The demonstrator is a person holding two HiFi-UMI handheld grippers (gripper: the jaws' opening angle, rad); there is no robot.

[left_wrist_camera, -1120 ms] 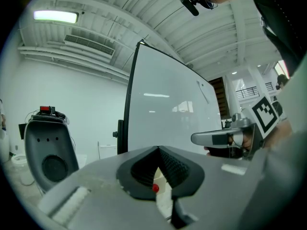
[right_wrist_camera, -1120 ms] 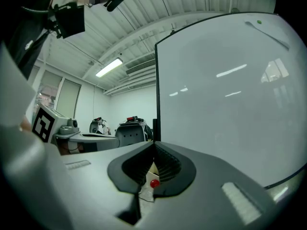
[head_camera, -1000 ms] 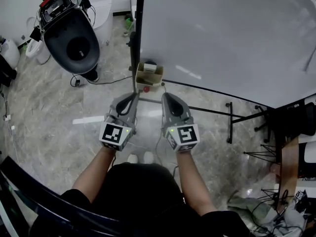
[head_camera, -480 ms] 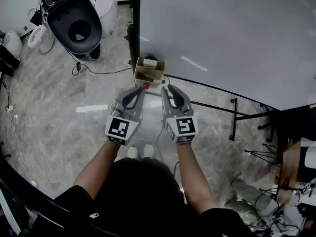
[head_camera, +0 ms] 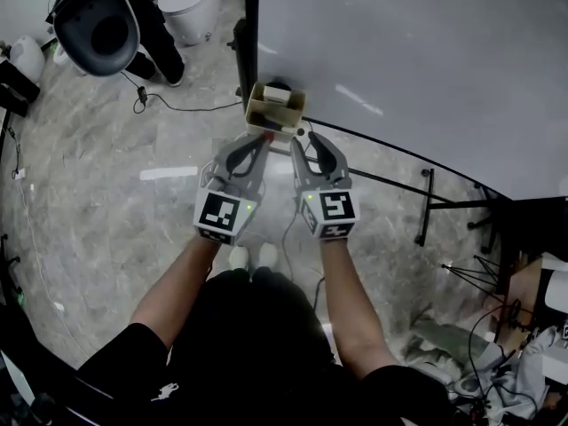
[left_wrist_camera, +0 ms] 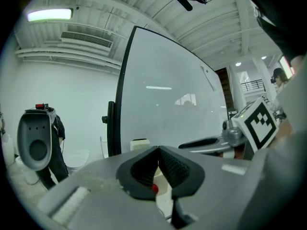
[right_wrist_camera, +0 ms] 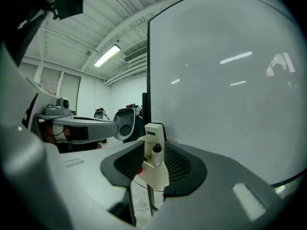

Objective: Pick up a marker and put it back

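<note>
A beige holder box [head_camera: 275,111] hangs at the whiteboard's lower left corner. In the right gripper view the holder [right_wrist_camera: 154,171] carries a black-capped marker [right_wrist_camera: 156,150], a white eraser [right_wrist_camera: 154,131] and a red cap [right_wrist_camera: 140,170] at its left side. My right gripper [head_camera: 307,142] points at the holder; its jaws are opening, and the holder shows beyond the gap of my right gripper [right_wrist_camera: 154,153], untouched. My left gripper [head_camera: 257,140] is just left of the holder, shut and holding nothing. Past the tips of my left gripper [left_wrist_camera: 157,150] a red cap [left_wrist_camera: 154,188] peeks out.
The whiteboard [head_camera: 399,51] fills the upper right, on a black stand with legs [head_camera: 426,207] over the marble floor. A dark, round-bodied machine [head_camera: 93,25] stands at the upper left, with cables near it. The person's feet [head_camera: 253,256] are below the grippers.
Both grippers have moved up close to the holder box. The right gripper's jaws, shut a second ago, have spread apart. The left jaws stay shut.
</note>
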